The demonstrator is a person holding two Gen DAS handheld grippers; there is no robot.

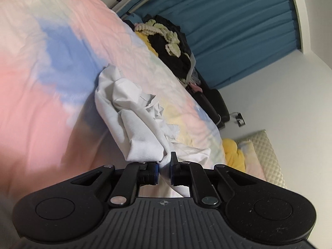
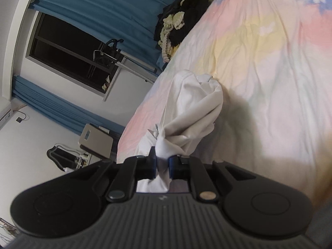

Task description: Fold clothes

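Observation:
A crumpled white garment [image 1: 132, 112] hangs bunched over the pastel bedspread [image 1: 41, 62]. My left gripper [image 1: 164, 171] is shut on a fold of it, the cloth pinched between the blue pads. In the right wrist view the same white garment [image 2: 195, 108] hangs in a twisted bundle above the bedspread [image 2: 269, 72]. My right gripper [image 2: 162, 165] is shut on a knot of its cloth. Both views are tilted, so the bed runs diagonally.
A pile of black and pale yellow clothes [image 1: 168, 39] lies at the bed's far end, also in the right wrist view [image 2: 176, 25]. Blue curtains [image 1: 238, 31] and a dark window [image 2: 68, 51] are behind. A pillow [image 1: 263, 157] lies by the wall.

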